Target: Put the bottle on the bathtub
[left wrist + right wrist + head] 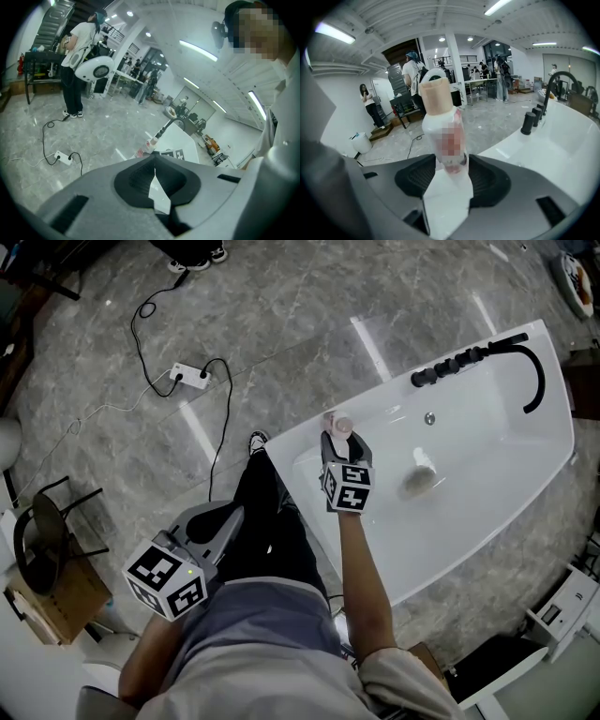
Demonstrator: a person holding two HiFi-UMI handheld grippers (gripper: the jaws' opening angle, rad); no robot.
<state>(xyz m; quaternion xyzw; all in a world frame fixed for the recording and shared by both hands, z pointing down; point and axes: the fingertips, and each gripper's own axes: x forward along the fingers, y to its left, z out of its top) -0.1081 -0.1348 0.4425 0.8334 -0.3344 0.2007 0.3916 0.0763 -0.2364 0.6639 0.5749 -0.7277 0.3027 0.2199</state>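
The right gripper (342, 444) is clamped on a slim white plastic bottle with a tan cap (439, 123). Its two dark pads press the bottle's lower sides, and the bottle stands upright between them. The left gripper (154, 176) has its jaws drawn together on nothing, with only a thin sliver of light between them. It hangs low at the lower left of the head view, well apart from the work.

In the head view the bottle sits at upper centre, over the near left corner of the glossy white oval bathtub (497, 442). In the right gripper view the white rim lies directly under the bottle's base. Whether the base touches the rim or hangs just above it, I cannot tell.

The step in hand looks like the set-down and release. To do it well:
- Bring the bottle straight down until its base rests flat on the level part of the rim, away from the inner slope.
- Part the jaws evenly so neither pad drags the tall, narrow body sideways.
- Draw the gripper back along its own line, clear of the cap.

The black tap fittings (450, 365) at the upper right are far enough away not to interfere. The grey marble floor (281, 315) lies just beyond the rim, so a tip outward would be the costly one.
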